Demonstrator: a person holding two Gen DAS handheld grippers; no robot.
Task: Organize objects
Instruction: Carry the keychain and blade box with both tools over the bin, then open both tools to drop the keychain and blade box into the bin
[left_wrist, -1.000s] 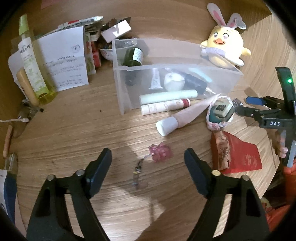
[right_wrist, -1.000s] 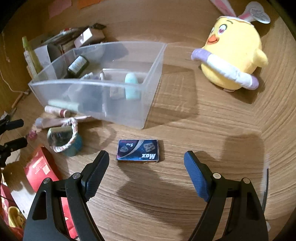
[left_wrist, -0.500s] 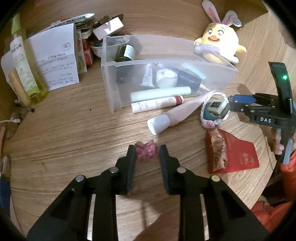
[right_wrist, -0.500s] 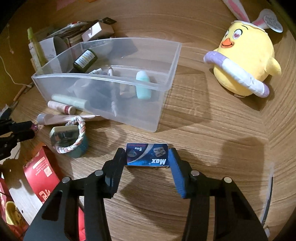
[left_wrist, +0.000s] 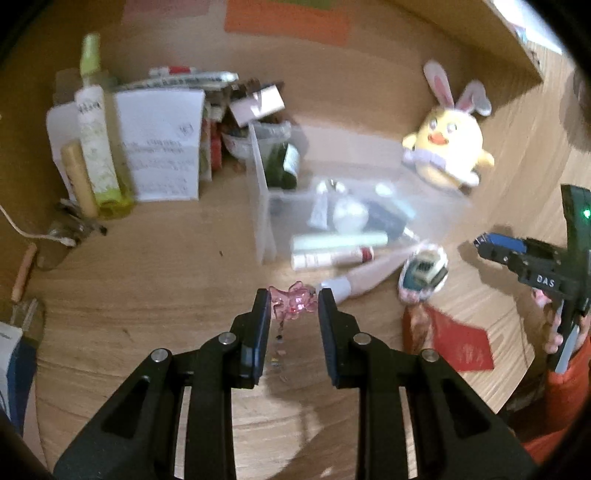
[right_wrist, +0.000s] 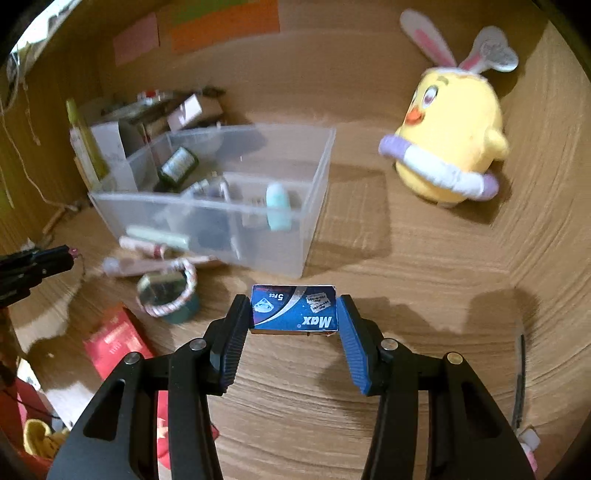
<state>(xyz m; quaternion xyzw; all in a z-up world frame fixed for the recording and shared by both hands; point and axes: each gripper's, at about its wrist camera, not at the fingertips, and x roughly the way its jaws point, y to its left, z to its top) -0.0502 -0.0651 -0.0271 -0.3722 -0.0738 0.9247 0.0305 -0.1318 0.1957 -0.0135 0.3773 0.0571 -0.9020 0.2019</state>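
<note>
My left gripper (left_wrist: 291, 306) is shut on a pink translucent charm (left_wrist: 293, 303) whose short chain (left_wrist: 279, 345) hangs below it, lifted off the wooden table. My right gripper (right_wrist: 293, 308) is shut on a small blue "Max" box (right_wrist: 294, 310) and holds it above the table. A clear plastic bin (right_wrist: 236, 221) with tubes and a dark bottle inside stands beyond both grippers; it also shows in the left wrist view (left_wrist: 332, 206). The right gripper shows at the right of the left wrist view (left_wrist: 491, 245).
Tubes (left_wrist: 332, 254), a rope-ringed teal tin (left_wrist: 424, 271) and a red packet (left_wrist: 454, 341) lie in front of the bin. A yellow plush chick (right_wrist: 450, 147) sits at the right. Bottles, papers and boxes (left_wrist: 155, 147) stand at the back left.
Both grippers closed from open: the left on the pink charm, the right on the blue box. Both have since lifted their objects off the table.
</note>
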